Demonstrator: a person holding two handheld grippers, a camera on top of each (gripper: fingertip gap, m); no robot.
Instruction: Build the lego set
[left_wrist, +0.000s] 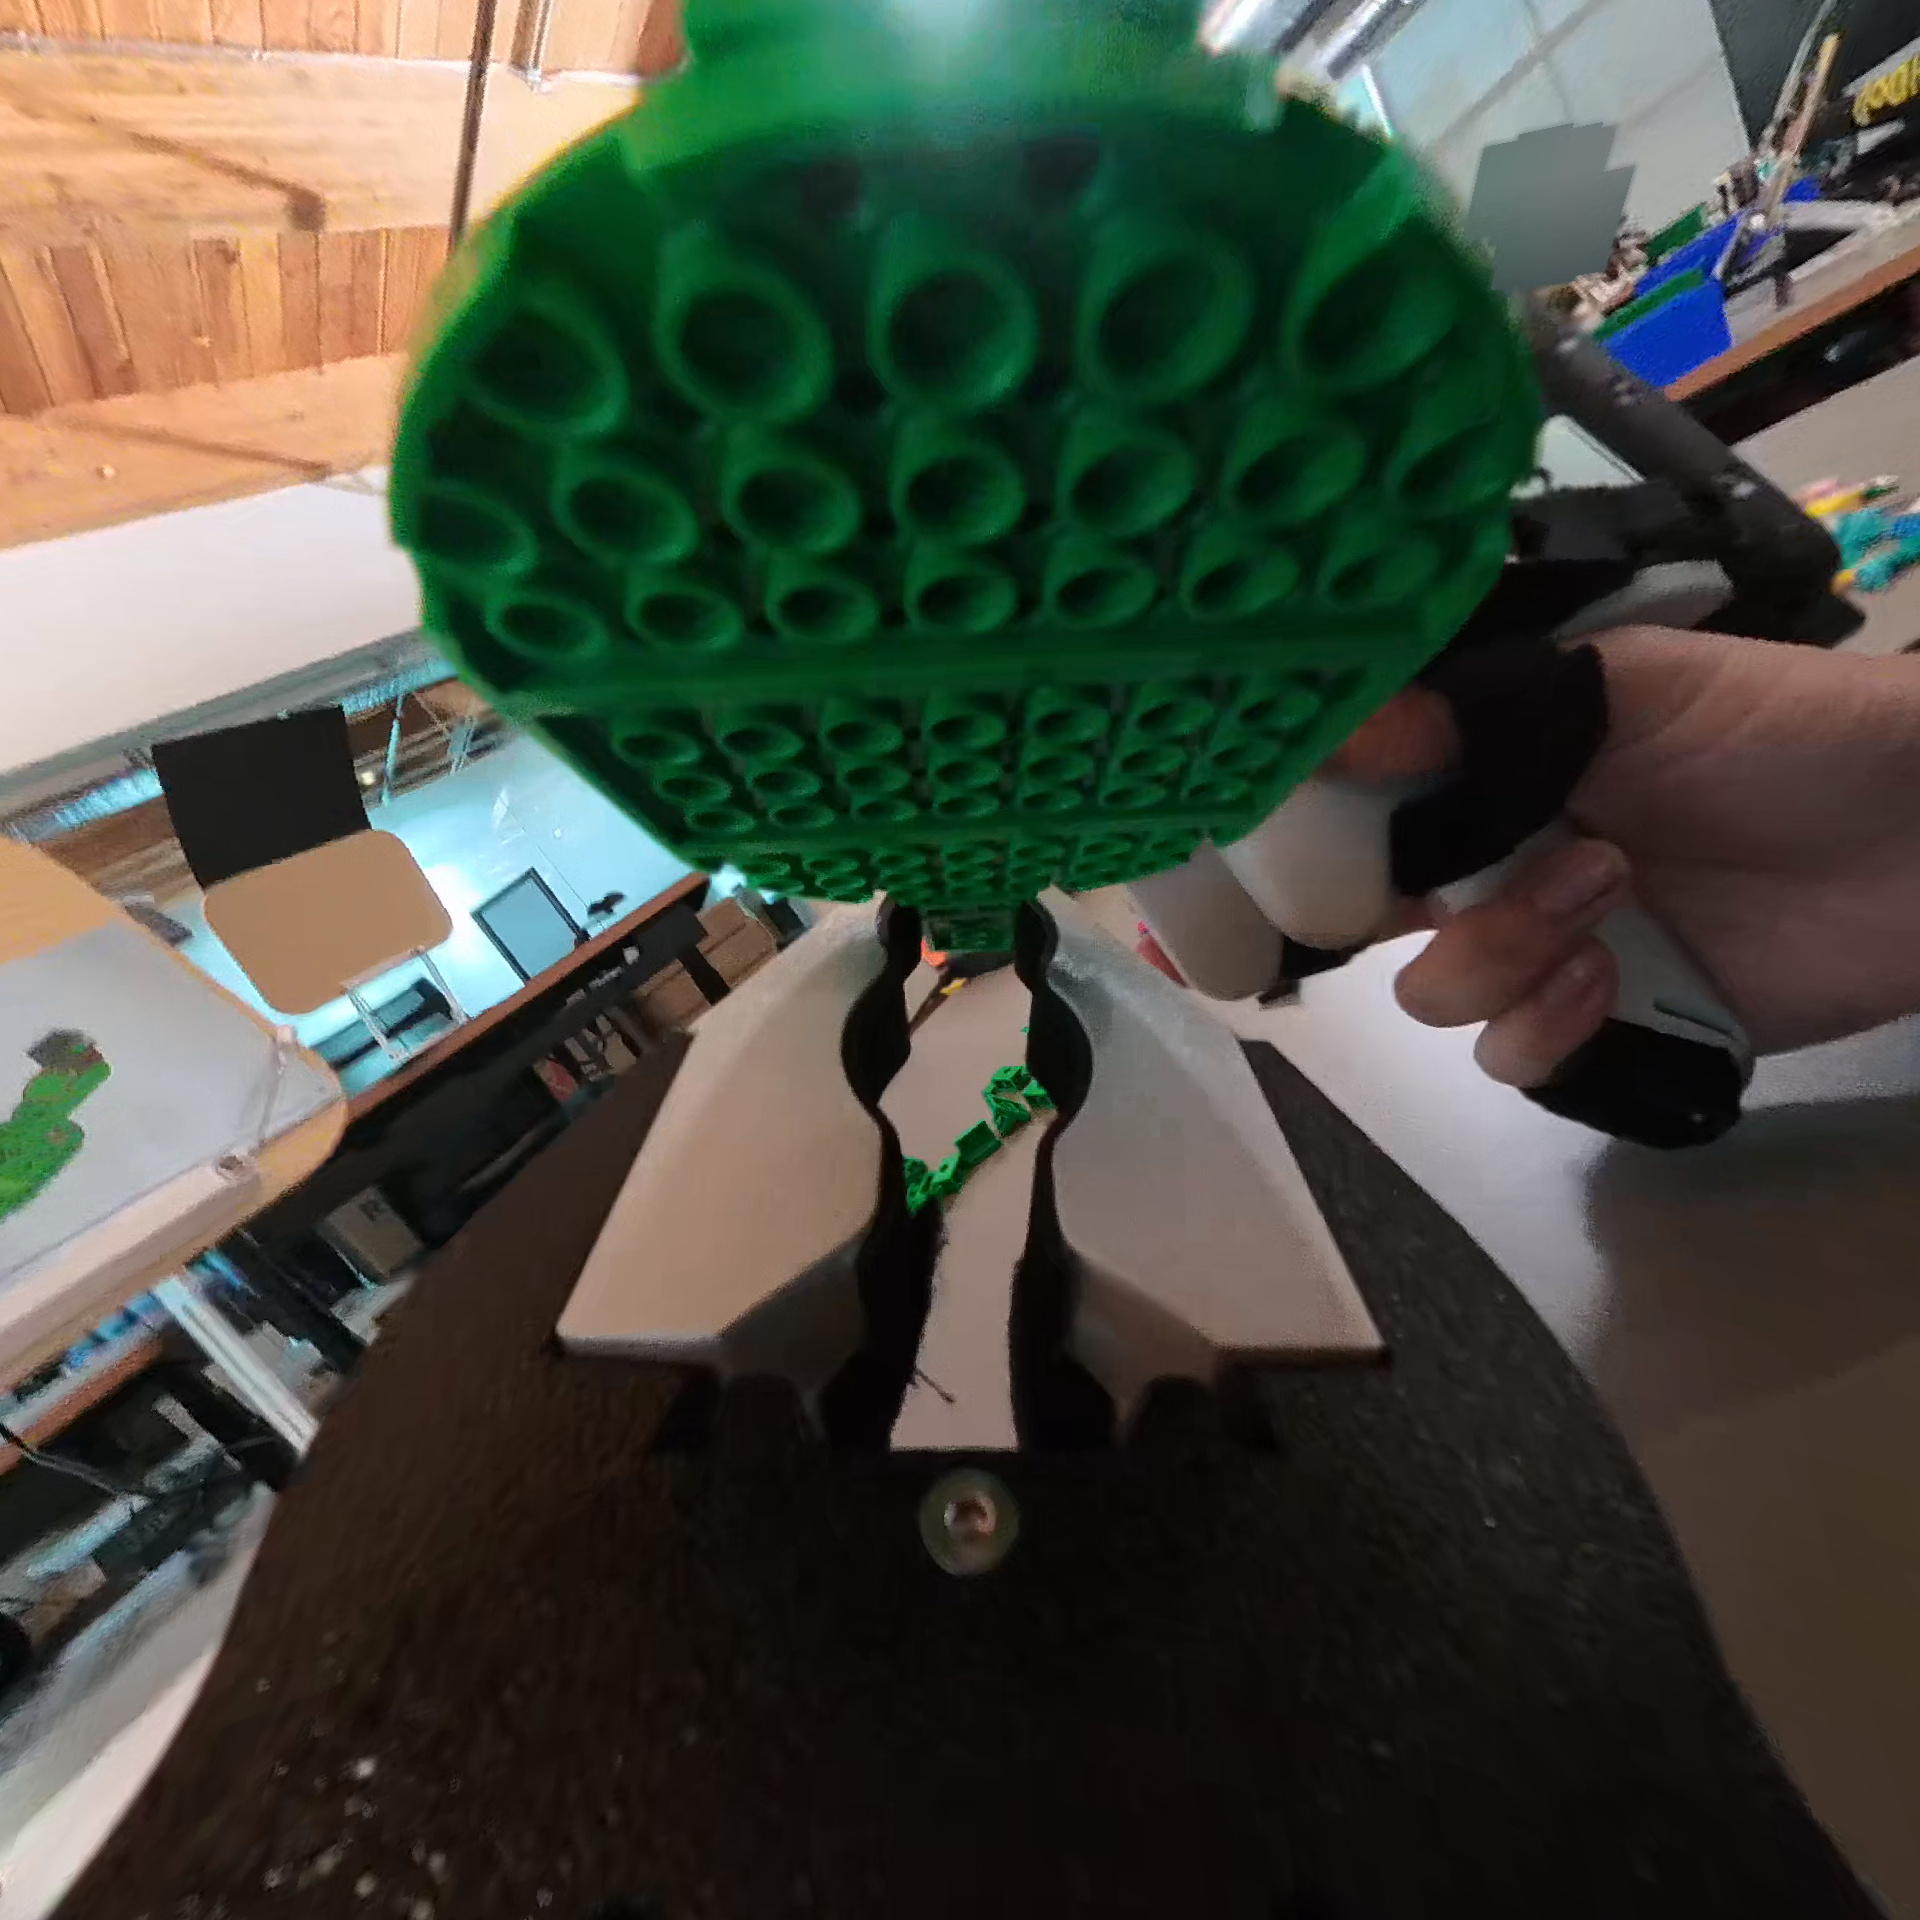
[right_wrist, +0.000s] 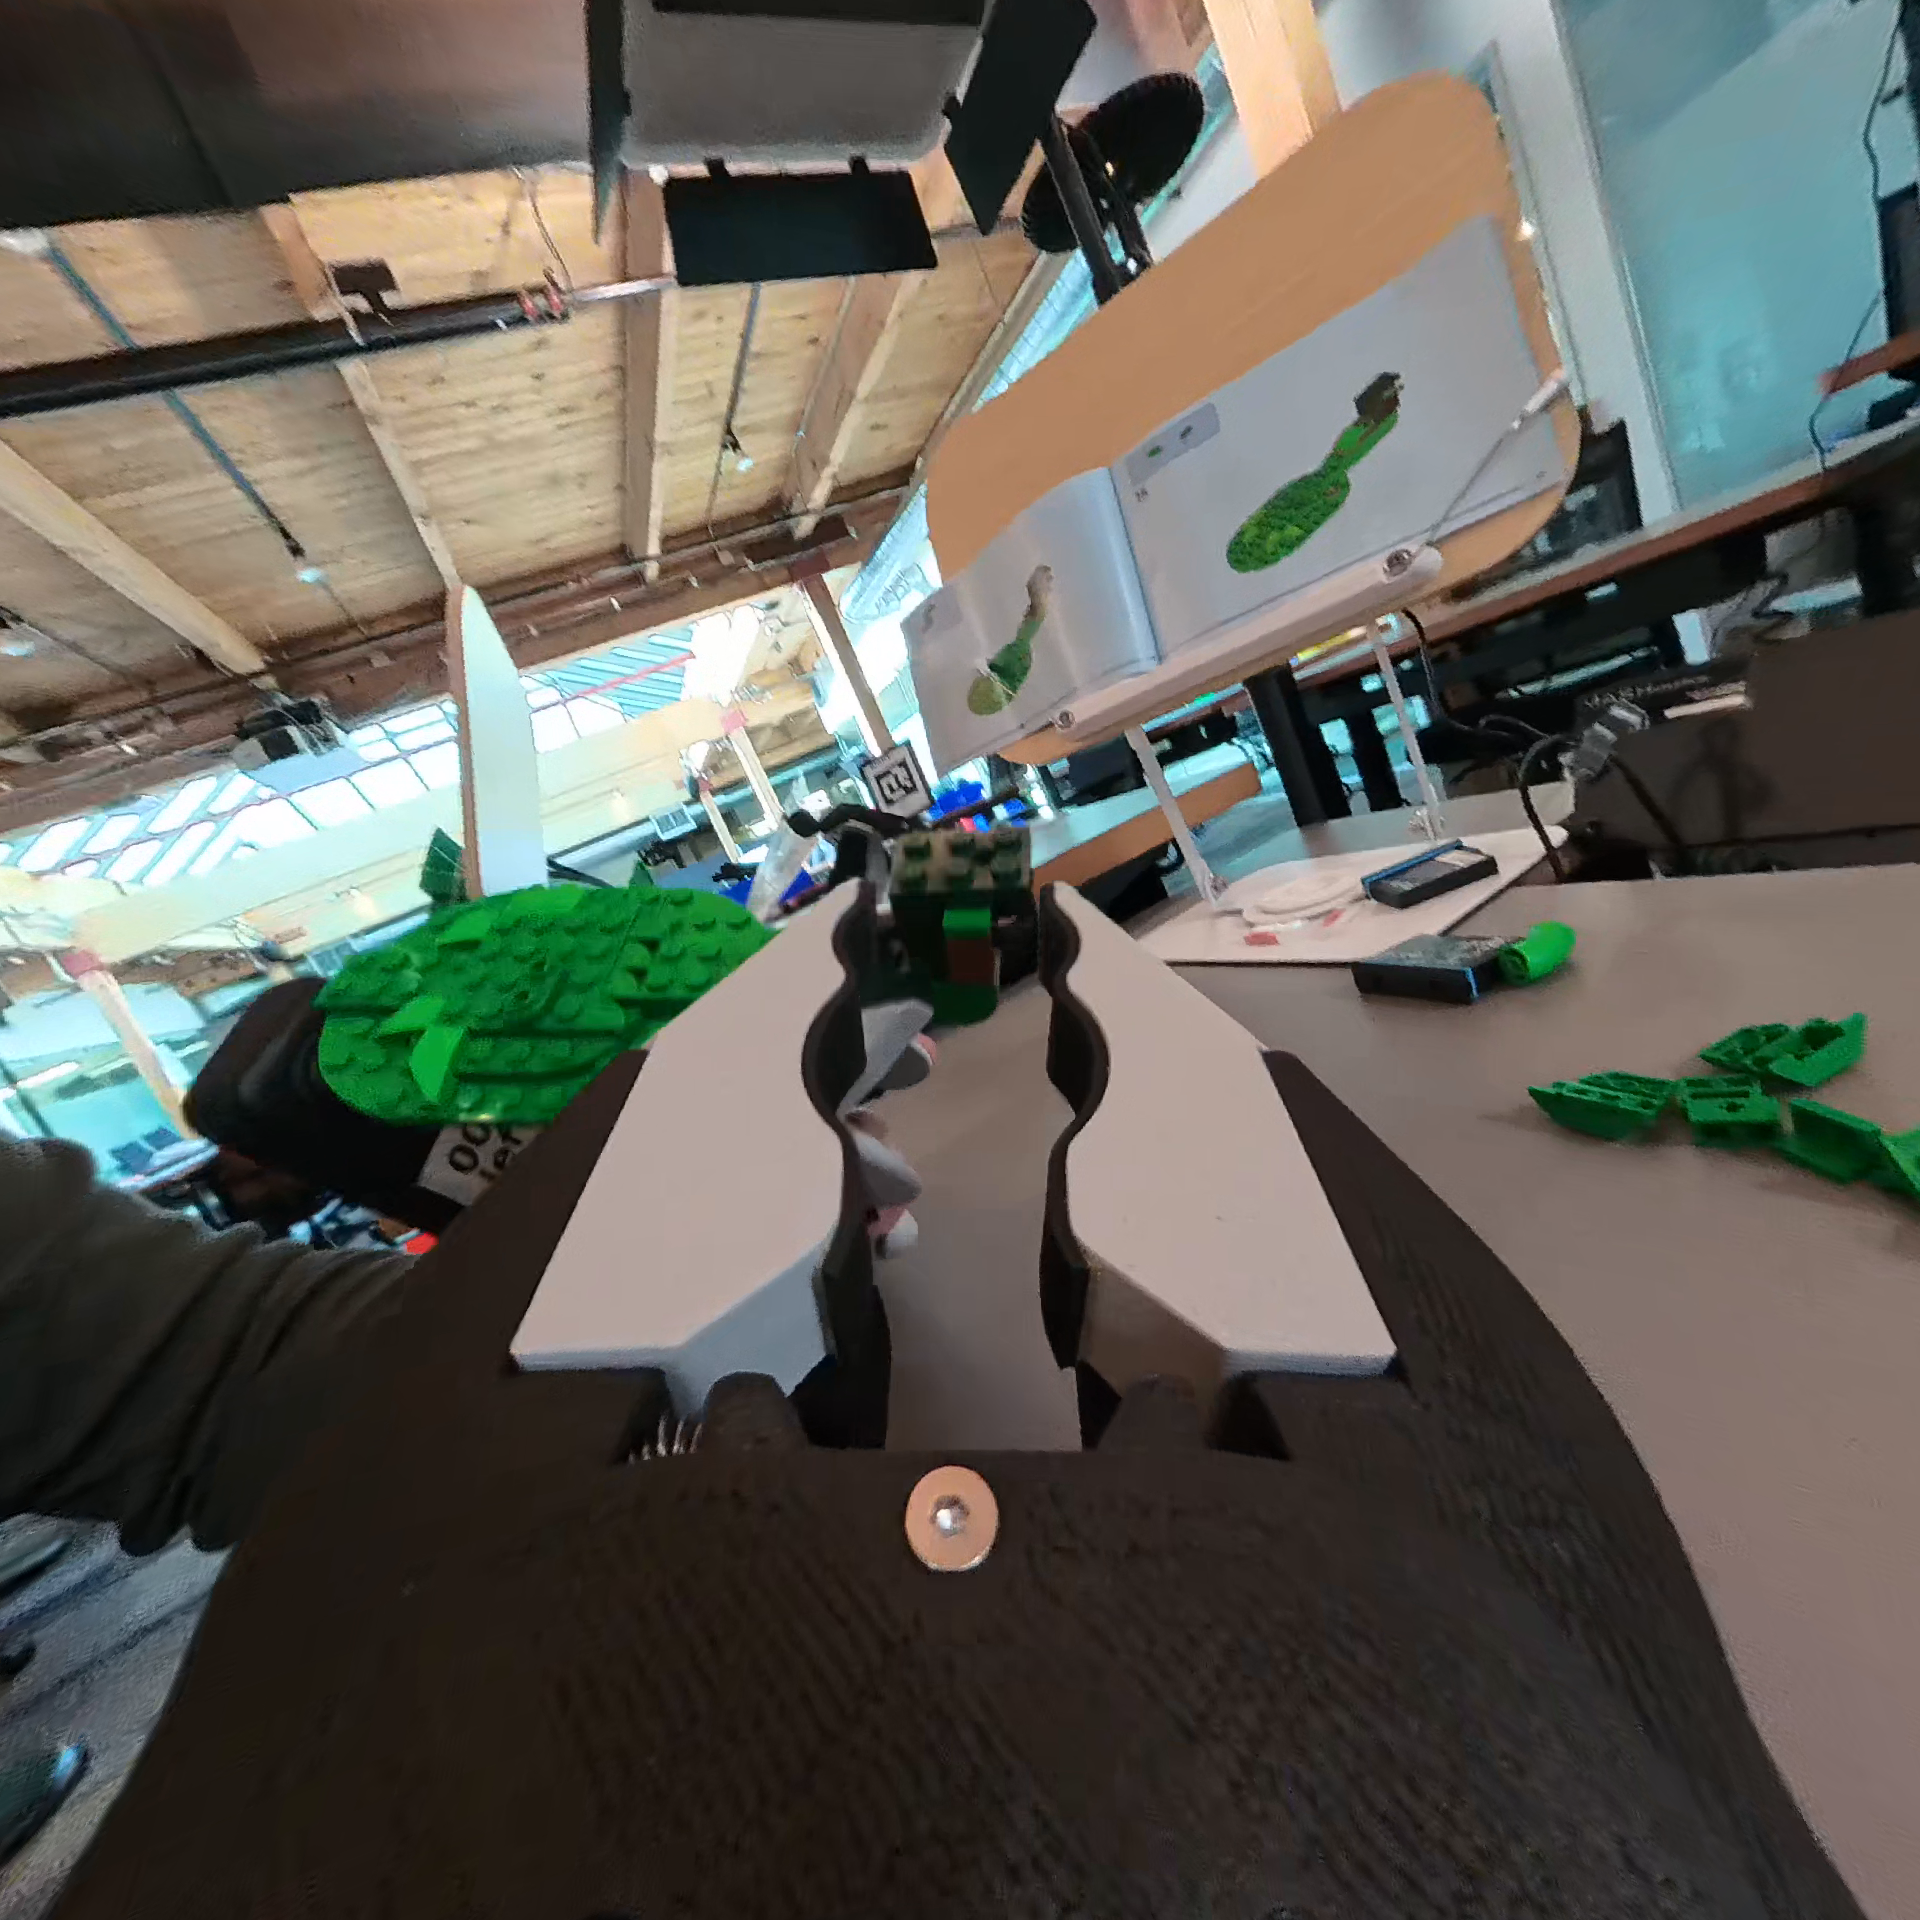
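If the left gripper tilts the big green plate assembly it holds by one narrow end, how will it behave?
The green plate assembly is probably stiff: its underside shows flat, ribbed plastic. It is made of joined plates, so a seam might flex or split. The left gripper pinches only a narrow tab, so the wide part may swing or pivot in the grip.

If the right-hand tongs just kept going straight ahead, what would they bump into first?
Probably the small green and brown lego block stack, which sits right between the tips of the right tongs. The tongs are open. Depth is hard to judge, so it may already be partly inside them.
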